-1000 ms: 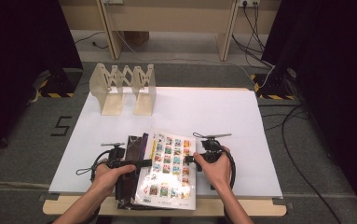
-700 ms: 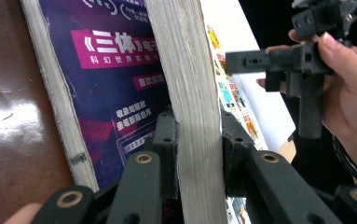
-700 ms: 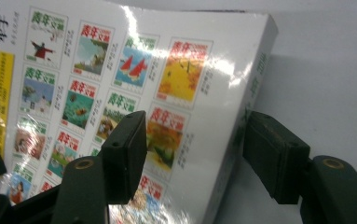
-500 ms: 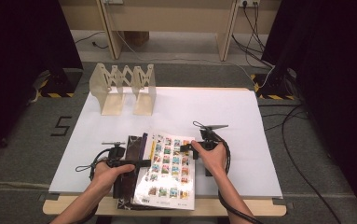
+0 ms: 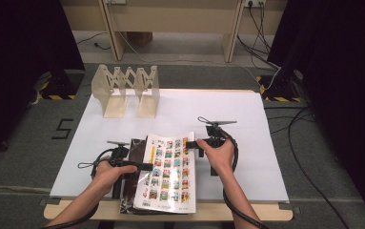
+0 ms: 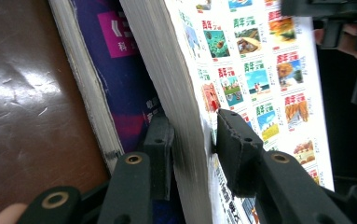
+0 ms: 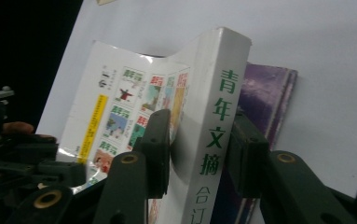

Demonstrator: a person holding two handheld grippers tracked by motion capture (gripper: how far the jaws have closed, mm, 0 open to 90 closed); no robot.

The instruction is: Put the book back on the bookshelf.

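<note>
A thick white book [image 5: 168, 171] with rows of small colour pictures on its cover rests on a dark purple book [image 5: 133, 160] near the table's front edge. My right gripper [image 5: 193, 143] is shut on the white book's spine [image 7: 216, 140]; its jaws have just been closing, one pad on each side of the spine. My left gripper [image 5: 144, 167] is shut on the white book's page edge [image 6: 190, 116], and its jaws have just been opening a little with the book still between them. The purple book [image 6: 120, 70] lies under that edge.
A folding wooden book rack [image 5: 125, 90] stands at the back left of the white table cover [image 5: 256, 124]. Cables trail over the grey floor at the right. A wooden front edge [image 5: 247, 212] borders the table near the person's forearms.
My right gripper has moved up and away from the person along the white book's right side and closed on its spine. The book's spine side has lifted. My left hand has stayed put.
</note>
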